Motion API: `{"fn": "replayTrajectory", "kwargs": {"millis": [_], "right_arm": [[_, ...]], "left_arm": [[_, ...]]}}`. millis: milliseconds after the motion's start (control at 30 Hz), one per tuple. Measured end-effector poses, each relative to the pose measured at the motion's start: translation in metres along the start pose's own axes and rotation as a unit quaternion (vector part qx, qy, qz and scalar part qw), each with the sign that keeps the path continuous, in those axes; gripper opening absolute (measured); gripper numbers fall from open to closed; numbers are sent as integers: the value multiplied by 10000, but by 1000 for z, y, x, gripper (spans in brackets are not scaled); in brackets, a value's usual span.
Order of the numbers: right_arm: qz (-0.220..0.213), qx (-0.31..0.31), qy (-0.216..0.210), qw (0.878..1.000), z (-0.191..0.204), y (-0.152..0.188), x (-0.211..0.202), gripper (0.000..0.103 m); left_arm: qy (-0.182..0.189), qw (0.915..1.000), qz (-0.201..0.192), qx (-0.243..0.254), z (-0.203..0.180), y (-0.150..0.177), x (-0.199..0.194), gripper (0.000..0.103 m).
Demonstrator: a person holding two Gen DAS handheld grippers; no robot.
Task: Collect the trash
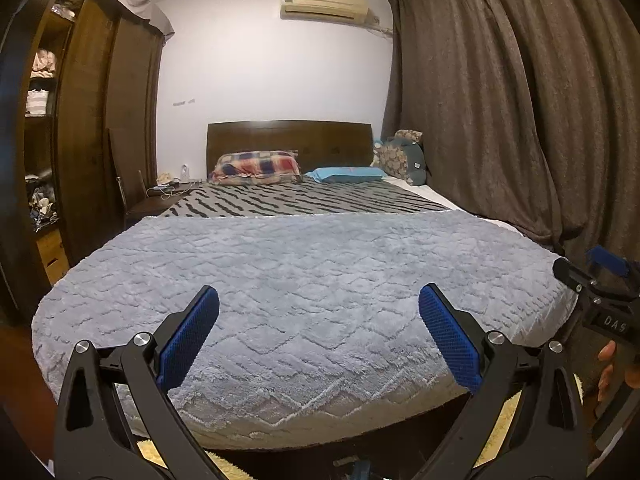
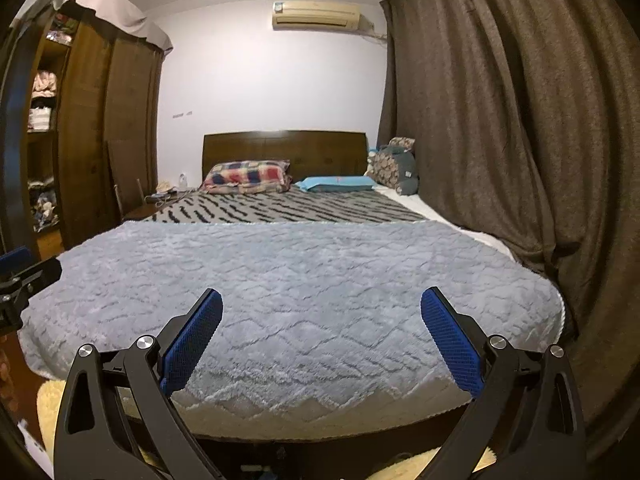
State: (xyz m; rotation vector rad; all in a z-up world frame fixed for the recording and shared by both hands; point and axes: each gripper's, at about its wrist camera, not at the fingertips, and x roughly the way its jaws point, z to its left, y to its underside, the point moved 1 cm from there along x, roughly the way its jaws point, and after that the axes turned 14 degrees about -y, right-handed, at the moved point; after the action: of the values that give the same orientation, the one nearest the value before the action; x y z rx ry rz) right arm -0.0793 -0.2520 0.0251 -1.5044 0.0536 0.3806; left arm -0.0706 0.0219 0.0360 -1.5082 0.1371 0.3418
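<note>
Both claws, left claw (image 1: 319, 336) and right claw (image 2: 321, 338), gape empty above a grey-blanketed bed (image 1: 304, 272); trash cannot be made out.

Both views are dim and warm, lit by indoor light from above; the white wall (image 1: 272, 60) over the headboard (image 1: 288, 140) is the brightest patch, with a faint sheen on the headboard's top edge. The curtains (image 2: 520, 120) and wardrobe (image 1: 92, 120) on either side of the headboard fall into murky shadow. Fisheye distortion bows the bed (image 2: 300, 280) and bends both sides inward; corners vignette to black. Detail is soft and grainy, and the floor under the bed is nearly black.
</note>
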Motion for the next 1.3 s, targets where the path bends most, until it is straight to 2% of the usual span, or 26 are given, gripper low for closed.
{"fn": "replayTrajectory", "kwargs": {"millis": [267,1300], "right_arm": [[-283,-70,203,9994,-1,-7,-17,100],[-153,-11,77,9999,-1,-4,-10,100]], "left_arm": [[-7,10000,-54,49,-2,4,-6,95],[-49,9999,-136,13,1,2,-9,95]]}}
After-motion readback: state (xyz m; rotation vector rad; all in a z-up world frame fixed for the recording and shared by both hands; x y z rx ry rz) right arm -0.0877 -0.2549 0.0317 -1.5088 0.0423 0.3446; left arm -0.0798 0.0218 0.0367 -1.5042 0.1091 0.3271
